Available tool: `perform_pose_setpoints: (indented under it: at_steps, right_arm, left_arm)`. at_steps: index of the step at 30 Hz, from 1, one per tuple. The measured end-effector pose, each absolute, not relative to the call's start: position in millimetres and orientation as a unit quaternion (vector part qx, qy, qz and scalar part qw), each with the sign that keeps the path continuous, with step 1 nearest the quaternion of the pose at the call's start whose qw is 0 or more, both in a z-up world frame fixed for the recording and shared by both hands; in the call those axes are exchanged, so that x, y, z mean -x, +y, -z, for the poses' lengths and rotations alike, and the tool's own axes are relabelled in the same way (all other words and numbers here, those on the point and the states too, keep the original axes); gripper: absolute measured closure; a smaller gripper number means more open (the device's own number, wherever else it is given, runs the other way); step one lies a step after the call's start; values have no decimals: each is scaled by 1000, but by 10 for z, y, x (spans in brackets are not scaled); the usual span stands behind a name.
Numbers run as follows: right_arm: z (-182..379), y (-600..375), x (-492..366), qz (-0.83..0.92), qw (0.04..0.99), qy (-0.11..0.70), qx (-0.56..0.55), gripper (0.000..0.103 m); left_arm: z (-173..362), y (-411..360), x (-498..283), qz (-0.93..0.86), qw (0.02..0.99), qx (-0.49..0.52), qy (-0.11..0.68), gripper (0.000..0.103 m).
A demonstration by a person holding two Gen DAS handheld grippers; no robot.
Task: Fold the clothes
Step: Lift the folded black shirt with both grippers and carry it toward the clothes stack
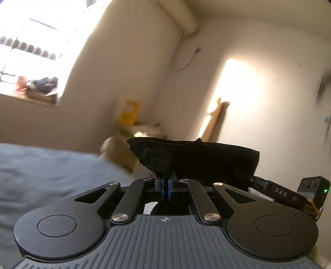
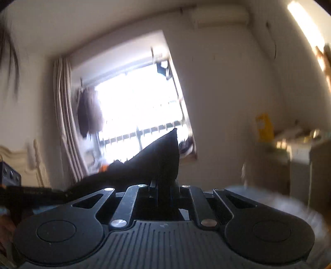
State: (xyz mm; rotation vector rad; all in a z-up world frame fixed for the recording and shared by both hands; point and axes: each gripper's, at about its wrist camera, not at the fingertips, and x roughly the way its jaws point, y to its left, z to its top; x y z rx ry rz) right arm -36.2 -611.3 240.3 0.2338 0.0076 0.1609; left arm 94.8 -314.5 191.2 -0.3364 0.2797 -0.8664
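- 1 black soft-cloth garment (image 1: 192, 157), 2 black two-finger hand-held grippers, 1 grey-blue bedsheet surface (image 1: 51, 171), 1 bright window w/ railing (image 2: 140, 115), 1 yellow bag-like item (image 1: 129, 113) by the far wall, 1 white wall AC unit (image 2: 221, 17).
- Left gripper (image 1: 166, 179): jaws pinched tight together, a bunched edge of the black garment clamped right at the tips; cloth spreads up and to the right from there.
- Right gripper (image 2: 163, 184): jaws narrow, closed on a fold of the same cloth; a pointed corner sticks up above the tips, rest trails off to the left.
- In left wrist view the other gripper's side shows at right edge, touching the cloth's far end; so the garment is stretched between both, lifted off the bed.
- Hard to read: both views motion-blurred; clutter on the far table is smeared; most of the garment's shape is hidden, type can't be told; dark hair strands cut off at frame edges.
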Motion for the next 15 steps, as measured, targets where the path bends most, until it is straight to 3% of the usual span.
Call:
perform_pose_setpoints:
  at_steps: [6,15]
  right_arm:
    - [-2643,-7160,291,-9,996,2,-94,93]
    - [-2039,-8146,-225,29,990,36,-136,93]
  left_arm:
    - [-1829,-4057,-1242,468,848,203,143,101]
    - [-1278,-4744,-1757,471,828,214,218,101]
